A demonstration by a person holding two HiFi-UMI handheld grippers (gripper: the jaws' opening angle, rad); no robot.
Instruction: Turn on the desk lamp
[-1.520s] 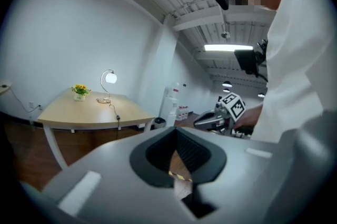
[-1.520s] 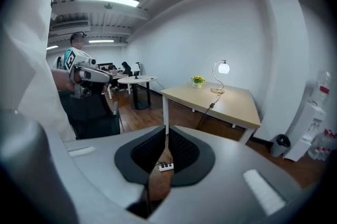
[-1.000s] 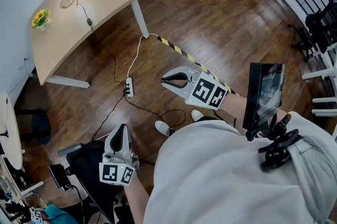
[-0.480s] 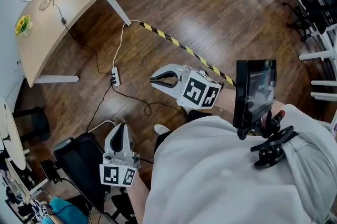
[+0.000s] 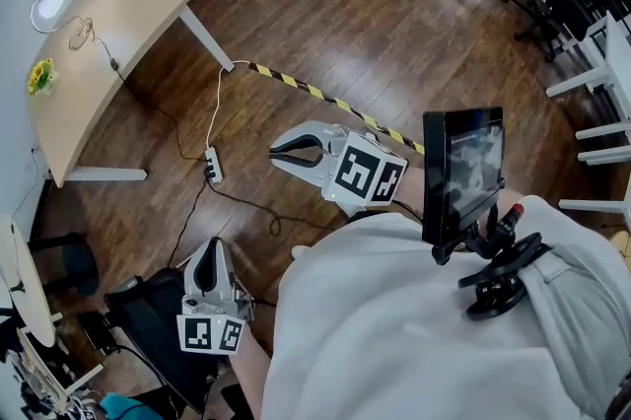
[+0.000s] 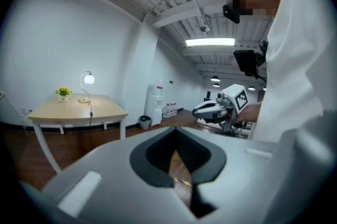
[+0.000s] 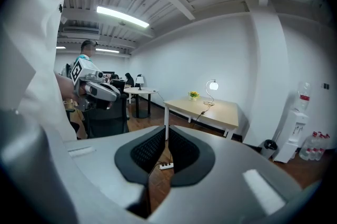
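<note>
My left gripper (image 5: 205,252) and right gripper (image 5: 281,152) each have the jaws brought together, leaving only a thin slit between the pads, nothing held. The desk lamp (image 5: 47,2) stands on the wooden desk (image 5: 118,34), well apart, ahead and left of both grippers, near a flower pot (image 5: 41,78); its round head shows bright

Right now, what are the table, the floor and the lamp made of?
The table looks like pale wood or wood-look board with a matte top. Its white legs may be painted metal. The floor is dark brown planks, glossy because light patches shine on it. It could be wood or laminate. The desk lamp has a thin curved stem that looks like metal. Its glowing white round shade could be glass or plastic.
</note>
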